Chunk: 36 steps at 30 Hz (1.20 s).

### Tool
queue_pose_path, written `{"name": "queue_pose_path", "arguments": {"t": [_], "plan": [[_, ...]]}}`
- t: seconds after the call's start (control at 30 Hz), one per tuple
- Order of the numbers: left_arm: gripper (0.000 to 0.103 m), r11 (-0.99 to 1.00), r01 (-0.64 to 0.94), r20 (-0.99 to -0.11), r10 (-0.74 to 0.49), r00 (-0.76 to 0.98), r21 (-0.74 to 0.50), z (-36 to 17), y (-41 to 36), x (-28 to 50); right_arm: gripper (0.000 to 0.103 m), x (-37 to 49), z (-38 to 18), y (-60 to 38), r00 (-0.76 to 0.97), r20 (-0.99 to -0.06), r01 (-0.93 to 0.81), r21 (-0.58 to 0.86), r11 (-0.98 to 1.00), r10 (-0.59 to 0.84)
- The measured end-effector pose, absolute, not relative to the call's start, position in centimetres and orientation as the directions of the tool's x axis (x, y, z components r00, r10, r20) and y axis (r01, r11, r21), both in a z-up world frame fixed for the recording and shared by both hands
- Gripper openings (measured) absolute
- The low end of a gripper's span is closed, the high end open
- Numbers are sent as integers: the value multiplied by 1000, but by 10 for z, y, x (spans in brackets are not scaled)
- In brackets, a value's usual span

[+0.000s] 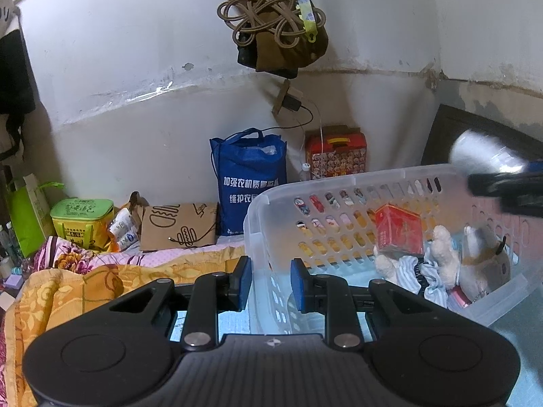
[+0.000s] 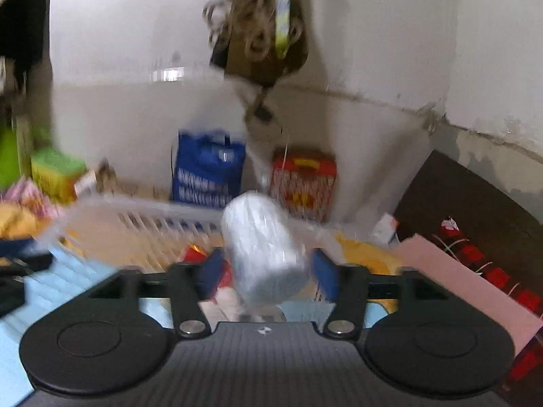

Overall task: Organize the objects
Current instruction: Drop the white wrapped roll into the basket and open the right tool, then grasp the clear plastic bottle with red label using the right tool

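Note:
A clear plastic basket (image 1: 339, 183) sits on the bed, holding a red box (image 1: 398, 234), a white plush toy (image 1: 448, 257) and striped cloth. My left gripper (image 1: 271, 286) has its blue pads at the basket's near left rim, one on each side of the wall; the rim seems pinched between them. My right gripper (image 2: 268, 268) is shut on a white plastic-wrapped roll (image 2: 264, 244) and holds it above the basket (image 2: 152, 210). That view is motion-blurred. The roll (image 1: 482, 152) and right gripper also show blurred at the right of the left wrist view.
A blue tote bag (image 1: 249, 183), a red patterned box (image 1: 336, 152), a brown paper bag (image 1: 178, 225) and a green box (image 1: 81, 218) line the wall. An orange blanket (image 1: 68, 291) covers the bed at left. A dark board (image 2: 475, 210) leans at right.

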<state>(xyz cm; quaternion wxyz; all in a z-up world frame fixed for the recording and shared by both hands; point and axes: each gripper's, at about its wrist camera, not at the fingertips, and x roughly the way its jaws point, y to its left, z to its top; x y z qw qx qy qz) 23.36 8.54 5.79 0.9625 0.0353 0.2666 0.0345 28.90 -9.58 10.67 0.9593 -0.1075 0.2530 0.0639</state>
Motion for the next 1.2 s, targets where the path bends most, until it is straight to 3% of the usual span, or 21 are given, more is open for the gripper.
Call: {"name": "queue_pose_path", "arguments": {"t": [0.03, 0.17, 0.3, 0.4, 0.57, 0.67, 0.77, 0.87, 0.93, 1.2], "plan": [[28, 994, -45, -510, 88, 856, 97, 58, 84, 233, 103, 288, 102, -94, 863, -502, -162, -188, 969, 47], [29, 995, -41, -506, 83, 859, 94, 58, 85, 233, 103, 259, 92, -106, 924, -378, -33, -228, 973, -57], [31, 993, -39, -501, 90, 861, 111, 57, 83, 232, 103, 208, 73, -125, 932, -362, -83, -128, 988, 31], [31, 993, -39, -496, 88, 864, 108, 56, 83, 231, 103, 159, 63, -146, 954, -279, -113, 11, 994, 112], [31, 991, -50, -491, 103, 865, 120, 56, 80, 232, 103, 121, 41, -146, 926, -299, -208, 100, 973, 229], [31, 993, -48, -491, 97, 866, 111, 56, 82, 232, 103, 109, 19, -128, 881, -372, -284, 76, 956, 292], [32, 992, -49, -491, 101, 866, 118, 56, 81, 231, 102, 98, 2, -114, 853, -385, -336, 111, 935, 352], [32, 990, -50, -492, 108, 864, 130, 56, 78, 230, 93, 93, -5, -92, 843, -396, -367, 72, 928, 364], [33, 990, -50, -492, 108, 864, 131, 56, 78, 230, 79, 94, -8, -86, 835, -423, -372, 35, 927, 351], [36, 989, -50, -487, 112, 866, 138, 54, 76, 230, 68, 97, -28, -70, 798, -487, -384, 41, 922, 354]]}}
